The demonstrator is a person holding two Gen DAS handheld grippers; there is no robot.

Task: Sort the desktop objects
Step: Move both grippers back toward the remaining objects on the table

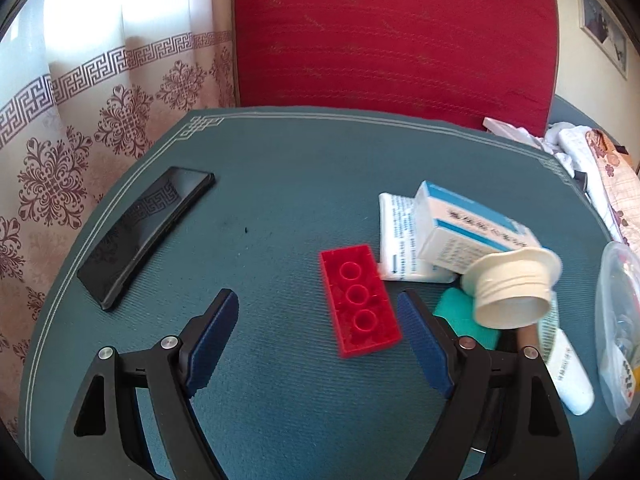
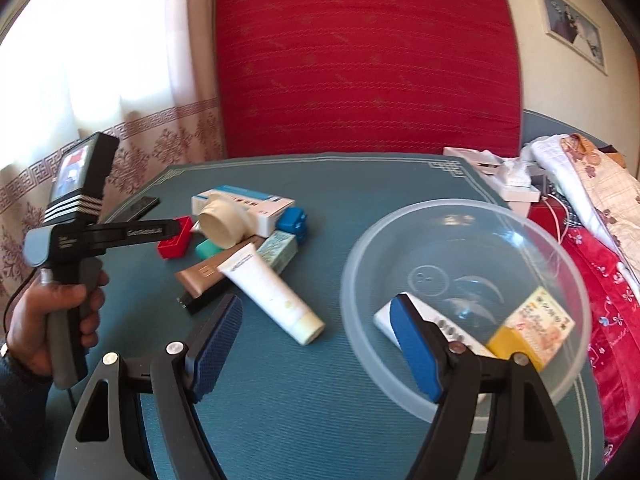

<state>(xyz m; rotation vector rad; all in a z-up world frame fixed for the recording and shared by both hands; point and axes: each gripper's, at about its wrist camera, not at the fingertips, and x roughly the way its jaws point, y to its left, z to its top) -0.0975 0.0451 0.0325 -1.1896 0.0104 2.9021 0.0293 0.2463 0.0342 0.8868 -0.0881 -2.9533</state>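
The left gripper (image 1: 320, 328) is wide open and empty, its fingers on either side of the red brick (image 1: 359, 299) lying on the teal mat (image 1: 280, 184). The right gripper (image 2: 316, 328) is also wide open and empty, beside the clear bowl (image 2: 560, 256) holding a yellow box (image 2: 532, 328). Farther off lies the phone (image 1: 146, 234).

On the worktop (image 1: 280, 184), a phone (image 1: 144, 236) lies far left, well apart from the rest. A brick (image 1: 360, 304) lies in the middle, just left of a pile: two boxes (image 1: 472, 228) stacked, a cup (image 1: 512, 292) tipped on its side before them, and tubes (image 2: 272, 292) nearer. Right of the pile stands a bowl (image 2: 460, 216) with two small boxes (image 2: 532, 328) in it. A chair back (image 2: 360, 60) rises behind the worktop.
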